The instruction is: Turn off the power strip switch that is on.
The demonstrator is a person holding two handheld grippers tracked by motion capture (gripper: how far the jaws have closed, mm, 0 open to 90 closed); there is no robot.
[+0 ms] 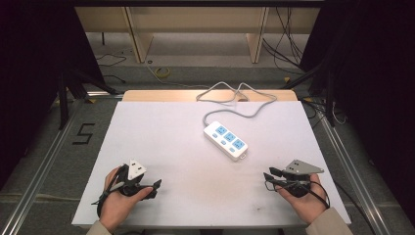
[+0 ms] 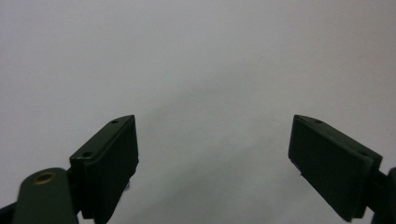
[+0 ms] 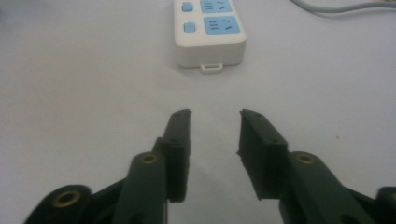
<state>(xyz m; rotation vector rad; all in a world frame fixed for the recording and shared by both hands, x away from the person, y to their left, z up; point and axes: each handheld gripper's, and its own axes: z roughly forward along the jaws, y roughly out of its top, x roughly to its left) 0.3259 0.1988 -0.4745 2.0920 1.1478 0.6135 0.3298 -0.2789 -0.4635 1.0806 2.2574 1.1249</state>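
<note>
A white power strip (image 1: 225, 140) with blue sockets lies near the middle of the white table (image 1: 161, 137), its grey cable (image 1: 238, 99) looping toward the far edge. My left gripper (image 1: 157, 188) rests low at the near left in a person's hand, jaws wide apart with nothing between them (image 2: 214, 140). My right gripper (image 1: 267, 177) sits at the near right, pointing toward the strip. Its jaws stand partly apart and empty (image 3: 215, 114), with the strip's near end (image 3: 210, 35) a short way ahead.
Floor with loose cables (image 1: 161, 72) and wooden furniture legs (image 1: 139, 41) lies beyond the table. Metal frame rails (image 1: 46, 152) run along both sides. Dark curtains flank the scene.
</note>
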